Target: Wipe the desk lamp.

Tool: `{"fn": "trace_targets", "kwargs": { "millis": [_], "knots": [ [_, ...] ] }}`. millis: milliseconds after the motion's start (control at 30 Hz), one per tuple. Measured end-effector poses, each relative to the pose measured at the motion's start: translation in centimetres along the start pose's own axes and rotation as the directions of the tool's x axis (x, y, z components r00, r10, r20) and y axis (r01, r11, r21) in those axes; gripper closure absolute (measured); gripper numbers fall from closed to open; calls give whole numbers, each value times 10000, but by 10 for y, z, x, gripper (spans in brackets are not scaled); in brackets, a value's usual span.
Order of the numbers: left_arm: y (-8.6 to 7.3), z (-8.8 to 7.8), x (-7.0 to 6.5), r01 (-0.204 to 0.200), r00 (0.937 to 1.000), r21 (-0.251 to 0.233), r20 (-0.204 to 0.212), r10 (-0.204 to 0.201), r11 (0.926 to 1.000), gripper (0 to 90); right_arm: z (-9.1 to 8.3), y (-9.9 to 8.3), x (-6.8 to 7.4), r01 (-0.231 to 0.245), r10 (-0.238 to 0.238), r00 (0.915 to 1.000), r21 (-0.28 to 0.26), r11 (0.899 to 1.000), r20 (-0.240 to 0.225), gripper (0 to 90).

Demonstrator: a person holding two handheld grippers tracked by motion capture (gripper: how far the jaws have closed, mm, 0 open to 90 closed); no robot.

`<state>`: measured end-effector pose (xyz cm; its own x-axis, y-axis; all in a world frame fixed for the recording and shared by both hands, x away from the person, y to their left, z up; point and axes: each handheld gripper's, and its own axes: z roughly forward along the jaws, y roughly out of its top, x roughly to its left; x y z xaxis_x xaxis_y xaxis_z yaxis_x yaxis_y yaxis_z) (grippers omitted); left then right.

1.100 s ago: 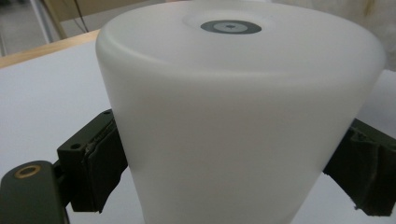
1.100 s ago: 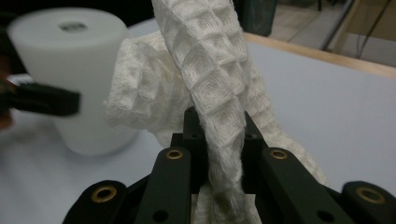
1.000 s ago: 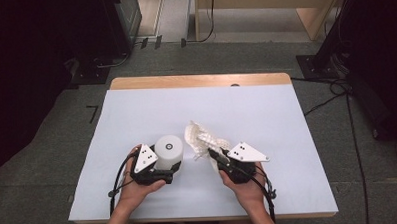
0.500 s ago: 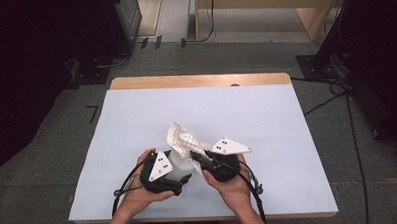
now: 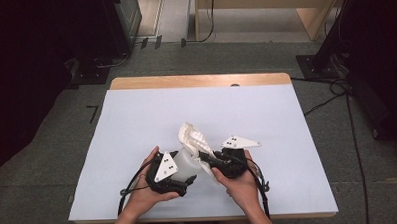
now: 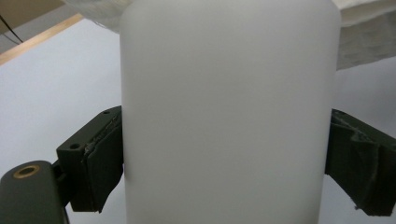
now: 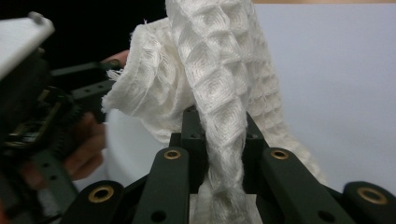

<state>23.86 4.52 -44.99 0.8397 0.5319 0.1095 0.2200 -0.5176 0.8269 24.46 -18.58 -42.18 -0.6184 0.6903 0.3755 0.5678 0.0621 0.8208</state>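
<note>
Bottle (image 5: pixel 187 161) clamped in left jaws, waffle cloth (image 5: pixel 193 138) (right-held) draped against it.

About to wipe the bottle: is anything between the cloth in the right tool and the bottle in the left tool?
Nothing visible. The waffle cloth, pinched in the right tool, hangs right beside the white bottle clamped in the left tool.

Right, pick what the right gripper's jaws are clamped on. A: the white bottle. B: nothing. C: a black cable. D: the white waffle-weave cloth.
D: in the right gripper view the right gripper has its jaws shut on a bunched strand of the white waffle-weave cloth.
</note>
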Motion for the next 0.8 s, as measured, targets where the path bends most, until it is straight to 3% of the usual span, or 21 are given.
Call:
{"fn": "trace_targets", "kwargs": {
  "millis": [67, 167, 267, 300, 333, 400, 467, 567, 633, 667, 767, 800],
  "knots": [
    [1, 1, -7, -427, 9989, 80, -170, 429, 9991, 86, -1, 4, 10, -146, 139, 9991, -156, 9998, -408, 788],
    [3, 4, -12, -740, 9968, 134, -310, 743, 9972, 86, 4, 9, 11, -119, 103, 9994, -491, 9987, -319, 787],
    [3, 4, -9, -418, 9986, 136, -304, 422, 9990, 86, 13, 6, 2, -153, 176, 9985, -424, 9990, 525, 788],
    [3, 5, -2, 216, 9996, 90, -168, -215, 9997, 86, 14, 4, -1, -278, 297, 9974, -310, 9991, 650, 789],
    [3, 5, -2, 216, 9996, 90, -168, -215, 9997, 86, 14, 4, -1, -278, 297, 9974, -310, 9991, 650, 789],
    [2, 4, 2, 528, 9986, 95, -42, -528, 9986, 86, 9, -1, -5, -252, 265, 9983, -247, 9994, 523, 793],
    [3, 4, 1, 481, 9988, 112, -67, -481, 9988, 86, 1, 0, -2, -80, 81, 9999, -117, 9999, 67, 796],
    [2, 4, -10, -519, 9982, 65, -311, 521, 9986, 87, -6, 3, 7, 127, -148, 9973, -294, 9995, -715, 795],
    [3, 3, -12, -696, 9968, 124, -386, 700, 9975, 87, -5, 4, 11, 312, -335, 9975, -385, 9988, -623, 793],
    [3, 3, -14, -658, 9966, 168, -488, 665, 9977, 87, 0, 4, 13, 666, -682, 9974, -613, 9959, -241, 789],
    [3, 3, -7, 12, 9992, 136, -392, -6, 9999, 87, 10, -2, 3, 515, -483, 9963, -438, 9977, 716, 790],
    [2, 2, -5, 155, 9993, 148, -329, -150, 9998, 87, 10, -4, -1, 286, -249, 9971, -503, 9983, 724, 792]
  ]
}}
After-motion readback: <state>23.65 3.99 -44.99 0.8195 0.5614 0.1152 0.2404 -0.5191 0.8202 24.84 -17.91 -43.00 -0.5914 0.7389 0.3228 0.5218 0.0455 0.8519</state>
